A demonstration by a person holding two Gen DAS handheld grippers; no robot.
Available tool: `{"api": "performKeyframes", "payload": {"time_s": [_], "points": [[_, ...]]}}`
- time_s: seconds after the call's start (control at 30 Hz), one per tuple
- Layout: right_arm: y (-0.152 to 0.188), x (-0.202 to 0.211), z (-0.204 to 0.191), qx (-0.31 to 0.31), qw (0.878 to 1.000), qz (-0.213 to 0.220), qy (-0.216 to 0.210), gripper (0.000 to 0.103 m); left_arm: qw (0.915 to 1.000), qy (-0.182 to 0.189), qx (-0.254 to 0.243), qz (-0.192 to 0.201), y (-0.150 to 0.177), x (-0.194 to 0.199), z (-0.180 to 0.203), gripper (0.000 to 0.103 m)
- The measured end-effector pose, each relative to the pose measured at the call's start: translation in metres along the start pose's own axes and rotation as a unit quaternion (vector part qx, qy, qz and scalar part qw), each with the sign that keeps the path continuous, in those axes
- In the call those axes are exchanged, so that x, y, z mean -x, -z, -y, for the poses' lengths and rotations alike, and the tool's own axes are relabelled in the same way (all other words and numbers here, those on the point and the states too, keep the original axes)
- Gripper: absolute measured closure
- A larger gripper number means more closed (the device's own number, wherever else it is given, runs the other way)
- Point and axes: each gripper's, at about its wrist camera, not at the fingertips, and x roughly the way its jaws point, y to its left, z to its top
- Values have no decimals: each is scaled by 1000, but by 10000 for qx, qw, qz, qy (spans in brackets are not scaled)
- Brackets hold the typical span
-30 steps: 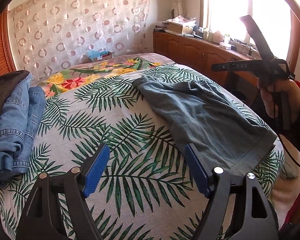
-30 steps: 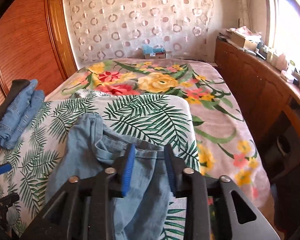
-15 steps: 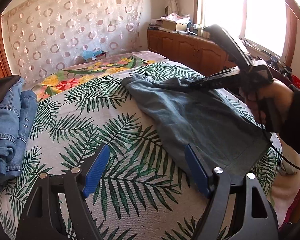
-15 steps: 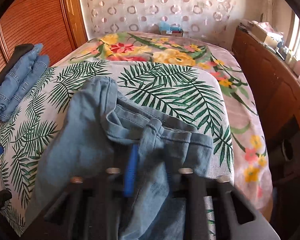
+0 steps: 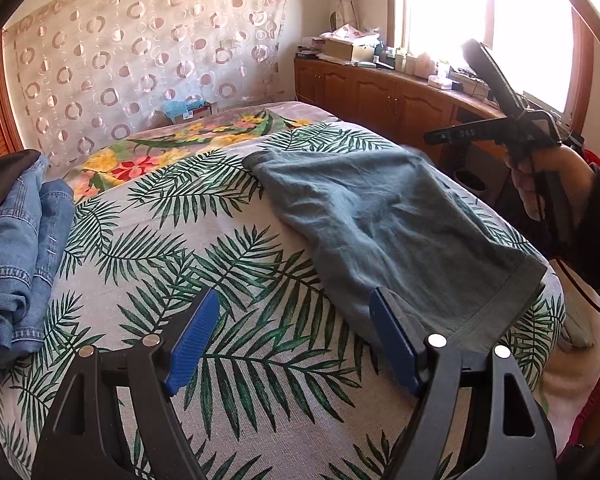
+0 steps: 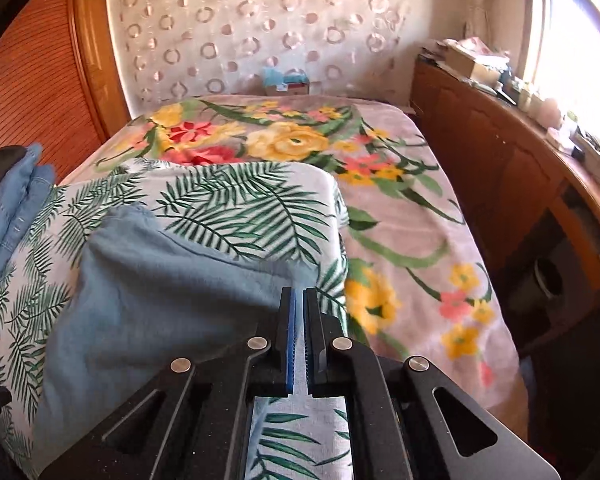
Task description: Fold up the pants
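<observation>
While your left gripper [image 5: 292,340] hovers with jaws wide and empty over the palm-leaf sheet [image 5: 204,248], the grey-blue pants [image 5: 388,224] lie flat on it, their hem just beside the right-hand pad. Your right gripper [image 6: 299,336] is pressed closed with nothing between its pads, over the pants' right edge.

Home bedroom: bed [image 6: 420,240], patterned curtain [image 6: 260,32], wooden cabinets [image 5: 380,100]

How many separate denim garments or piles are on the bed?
2. The grey-blue pants lie spread on the palm-leaf sheet; a bunched light-blue denim pile sits at the bed's left edge, possibly more than one garment.
</observation>
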Motion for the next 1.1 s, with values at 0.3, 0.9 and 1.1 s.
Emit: {"api": "performKeyframes", "payload": {"time_s": [0.3, 0.9, 1.1], "points": [[29, 43, -8, 94, 9987, 204, -447, 92, 9999, 76, -63, -52, 2, -1, 11, 25], [142, 116, -7, 18, 9978, -10, -658, 74, 9988, 323, -269, -260, 18, 0, 41, 25], [149, 128, -8, -123, 9971, 1, -756, 74, 9985, 338, -299, -311, 22, 0, 44, 25]]}}
